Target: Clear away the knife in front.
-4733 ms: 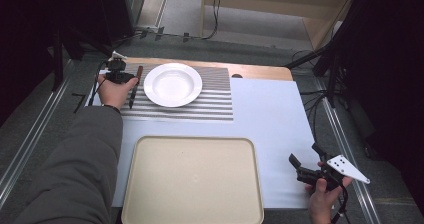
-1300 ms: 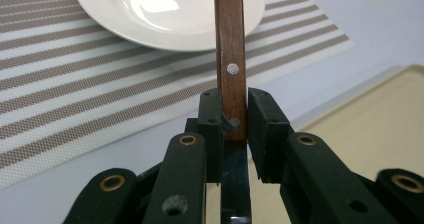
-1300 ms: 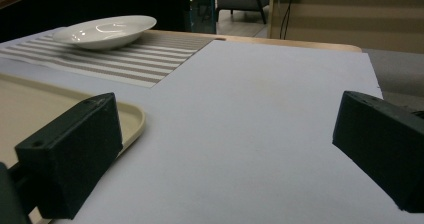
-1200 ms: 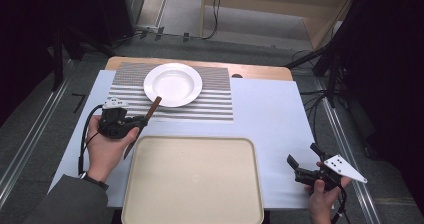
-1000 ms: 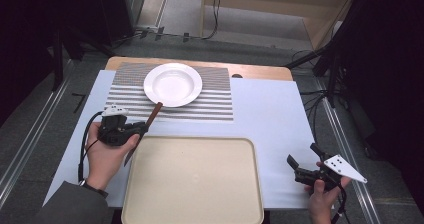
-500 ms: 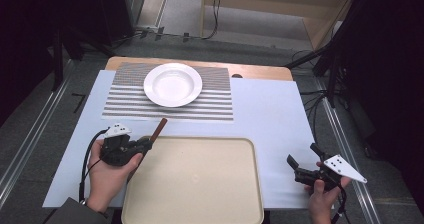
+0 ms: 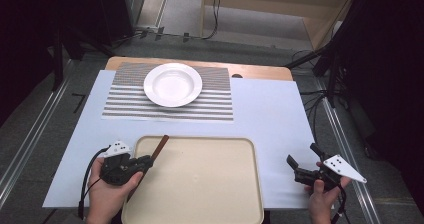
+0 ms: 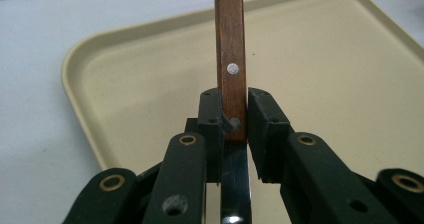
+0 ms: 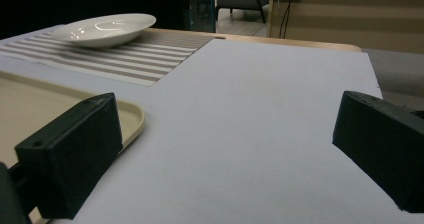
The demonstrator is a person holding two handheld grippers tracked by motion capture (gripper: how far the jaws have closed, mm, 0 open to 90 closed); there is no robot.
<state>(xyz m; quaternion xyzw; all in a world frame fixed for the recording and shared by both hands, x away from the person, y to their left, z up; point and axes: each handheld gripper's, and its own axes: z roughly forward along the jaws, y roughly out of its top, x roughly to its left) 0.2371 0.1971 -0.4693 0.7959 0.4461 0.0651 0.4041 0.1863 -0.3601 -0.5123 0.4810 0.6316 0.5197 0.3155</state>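
Your left gripper [image 7: 139, 164] clamps a wooden-handled knife [image 8: 231, 69], its handle angled across the tray's [image 7: 210, 204] near-left corner; right jaws gape empty.

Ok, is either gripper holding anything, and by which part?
The left gripper clamps a wooden-handled knife where handle meets blade, over the tray. The right gripper is open, holding nothing.

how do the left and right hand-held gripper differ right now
The left hand-held gripper is shut on a wooden-handled knife over the tray; the right hand-held gripper is open and holds nothing, beside the tray. Both have black jaws and are hand-held.
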